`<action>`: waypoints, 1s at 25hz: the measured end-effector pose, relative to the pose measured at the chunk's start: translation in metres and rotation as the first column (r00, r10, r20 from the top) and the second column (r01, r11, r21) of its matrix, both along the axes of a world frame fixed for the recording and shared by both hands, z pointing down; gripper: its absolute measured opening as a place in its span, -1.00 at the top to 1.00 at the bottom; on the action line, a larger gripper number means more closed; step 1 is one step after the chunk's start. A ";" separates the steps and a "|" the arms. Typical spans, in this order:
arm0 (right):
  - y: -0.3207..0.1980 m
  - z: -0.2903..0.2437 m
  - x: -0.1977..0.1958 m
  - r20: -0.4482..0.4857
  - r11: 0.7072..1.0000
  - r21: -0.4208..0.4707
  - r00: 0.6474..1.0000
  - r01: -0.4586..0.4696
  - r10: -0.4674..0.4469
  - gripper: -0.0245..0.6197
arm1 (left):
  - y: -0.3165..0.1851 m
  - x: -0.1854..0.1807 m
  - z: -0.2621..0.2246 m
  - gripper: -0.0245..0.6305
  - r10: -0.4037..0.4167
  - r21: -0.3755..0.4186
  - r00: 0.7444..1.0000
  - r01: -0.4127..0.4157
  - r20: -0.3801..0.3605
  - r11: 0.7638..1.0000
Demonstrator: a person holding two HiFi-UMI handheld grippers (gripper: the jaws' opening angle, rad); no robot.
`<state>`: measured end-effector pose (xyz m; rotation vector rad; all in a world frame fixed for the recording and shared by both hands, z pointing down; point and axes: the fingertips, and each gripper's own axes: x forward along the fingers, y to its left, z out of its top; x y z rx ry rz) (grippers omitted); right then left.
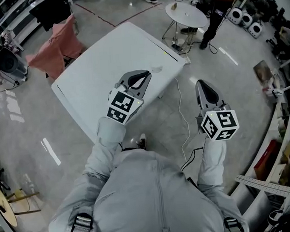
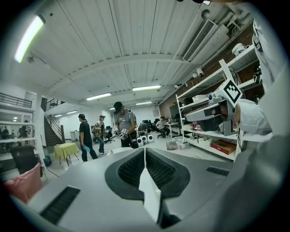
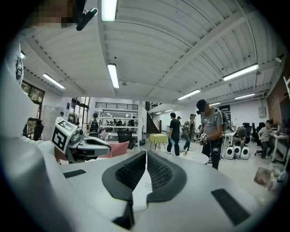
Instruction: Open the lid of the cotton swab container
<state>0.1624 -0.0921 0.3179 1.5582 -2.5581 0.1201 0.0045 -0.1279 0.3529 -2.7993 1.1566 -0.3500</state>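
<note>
I am looking steeply down past my own grey-suited chest and arms at a shiny grey floor. I am holding the left gripper (image 1: pixel 146 77) out over the near right part of a white rectangular table (image 1: pixel 92 77). Its two jaws are pressed together with nothing between them. I am holding the right gripper (image 1: pixel 203 85) out to the right of that table, above the floor, and its jaws are likewise closed tight and gripping nothing. A small pale thing (image 1: pixel 156 69) is lying on the table just beyond the left gripper's tip, close to the table's right edge. It is too faint for me to tell whether it is the cotton swab container. A white cable (image 1: pixel 183 116) is trailing across the floor between the grippers. Farther off, a round white table (image 1: pixel 187 14) is standing with a person (image 1: pixel 216 9) beside it. A pink cloth (image 1: pixel 55 50) is hanging at the big table's far left.
</note>
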 end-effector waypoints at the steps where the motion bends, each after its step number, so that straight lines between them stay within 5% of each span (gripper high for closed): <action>1: -0.007 0.000 -0.002 -0.002 1.000 0.000 1.000 -0.007 0.007 0.80 | -0.008 -0.001 0.001 0.85 0.008 -0.001 1.000 -0.008 0.001 1.000; 25: -0.100 0.052 -0.001 -0.027 0.994 -0.102 0.999 -0.046 0.044 0.80 | -0.124 0.005 0.100 0.84 0.090 -0.197 0.995 -0.079 0.048 0.977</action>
